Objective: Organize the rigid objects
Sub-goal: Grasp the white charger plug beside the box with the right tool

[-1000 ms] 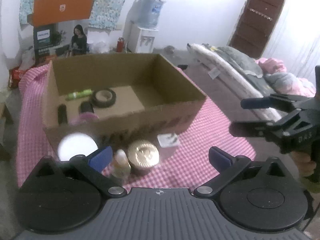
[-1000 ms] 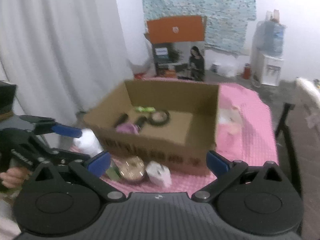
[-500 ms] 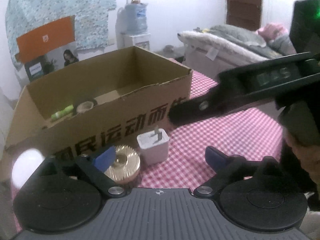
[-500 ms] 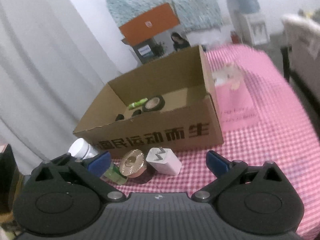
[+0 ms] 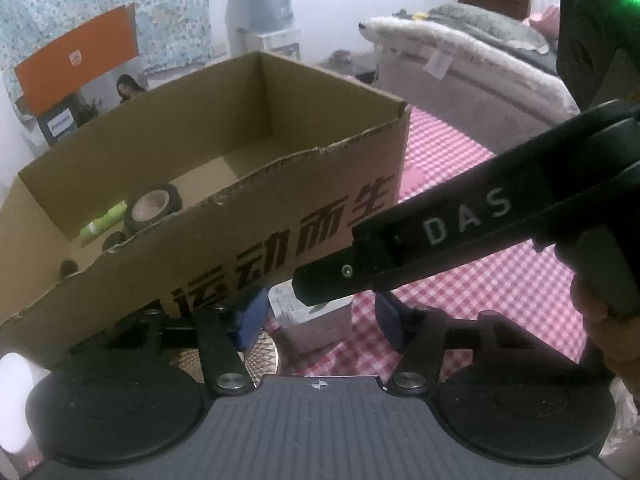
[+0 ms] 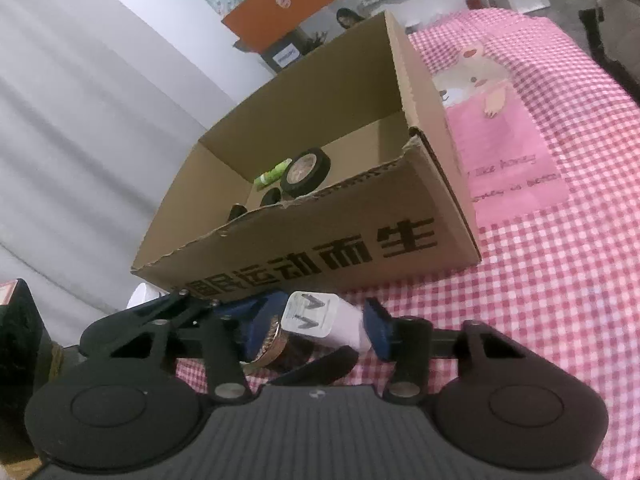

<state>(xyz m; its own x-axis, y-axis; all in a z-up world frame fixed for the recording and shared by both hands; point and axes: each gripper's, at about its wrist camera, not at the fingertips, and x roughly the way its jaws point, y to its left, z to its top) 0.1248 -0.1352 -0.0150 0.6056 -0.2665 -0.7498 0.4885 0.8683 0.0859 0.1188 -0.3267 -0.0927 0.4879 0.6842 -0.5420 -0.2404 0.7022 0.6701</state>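
A cardboard box stands on the pink checked cloth. It holds a black tape roll, a green tube and dark items. A white charger lies in front of the box next to a gold-lidded jar. My right gripper has narrowed around the charger, its blue pads at the charger's sides. My left gripper is low and close on the same charger, its jaws partly closed around it. The right gripper's arm crosses the left wrist view.
A white round object sits at the box's left corner. A pink printed panel lies on the cloth right of the box. A black block stands at the far left. A bed lies beyond the table.
Both grippers have dropped low and moved in on the charger in front of the box. Both sets of jaws have narrowed from wide open.
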